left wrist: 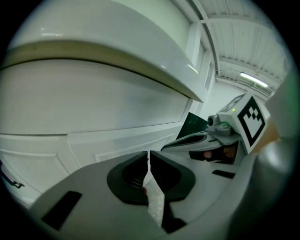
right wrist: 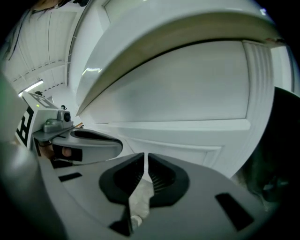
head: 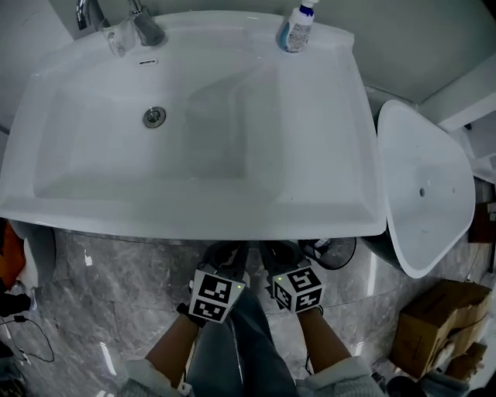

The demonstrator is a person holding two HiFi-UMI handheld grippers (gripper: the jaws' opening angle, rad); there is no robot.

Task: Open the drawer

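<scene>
The white drawer front [left wrist: 93,101] fills the left gripper view under the sink's overhanging rim, and in the right gripper view the drawer front [right wrist: 187,89] sits above a framed lower panel [right wrist: 173,152]. The head view hides it beneath the basin. My left gripper [left wrist: 149,154] is shut, empty, a short way in front of the cabinet. My right gripper [right wrist: 146,157] is shut to a thin slit with nothing between the pads. Side by side below the sink's front edge are the left gripper [head: 225,256] and the right gripper [head: 277,256], tips tucked under the rim.
The white sink [head: 194,221] spans the head view, with a faucet [head: 143,23] and a bottle [head: 297,27] at the back. A white bowl-shaped fixture [head: 422,186] stands to the right, a cardboard box [head: 438,322] below it. The floor [head: 116,295] is grey marble.
</scene>
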